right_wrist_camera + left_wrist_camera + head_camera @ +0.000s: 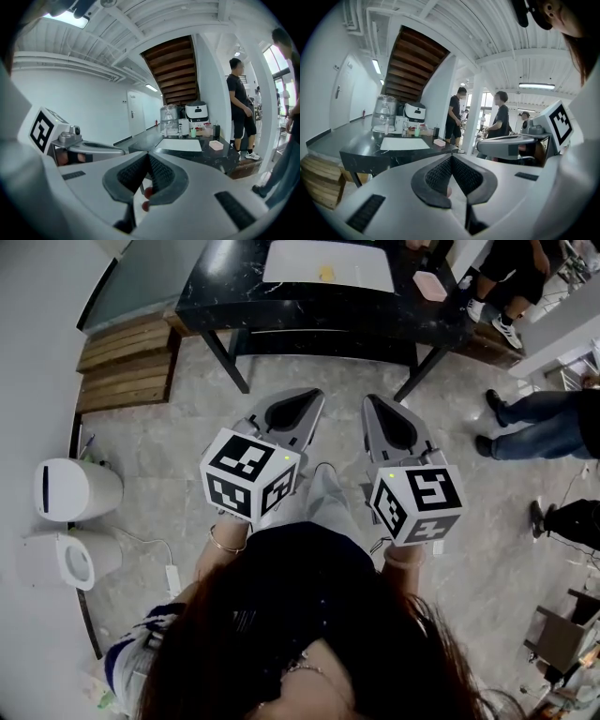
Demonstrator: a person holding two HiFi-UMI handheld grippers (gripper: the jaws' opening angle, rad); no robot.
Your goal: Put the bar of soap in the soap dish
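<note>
A small yellow lump (325, 274), possibly the bar of soap, lies on the white mat (309, 261) mid-surface, toward the far edge. Only the head view shows it, and it is too small there to tell its long axis. The pink dish (429, 285) sits at the right end of the black surface (234, 287), its long axis slanting toward the near right corner; both gripper views show it side-on. The left gripper (312, 393) and right gripper (371, 399) hang over the floor short of the surface, jaws pressed together, empty.
</note>
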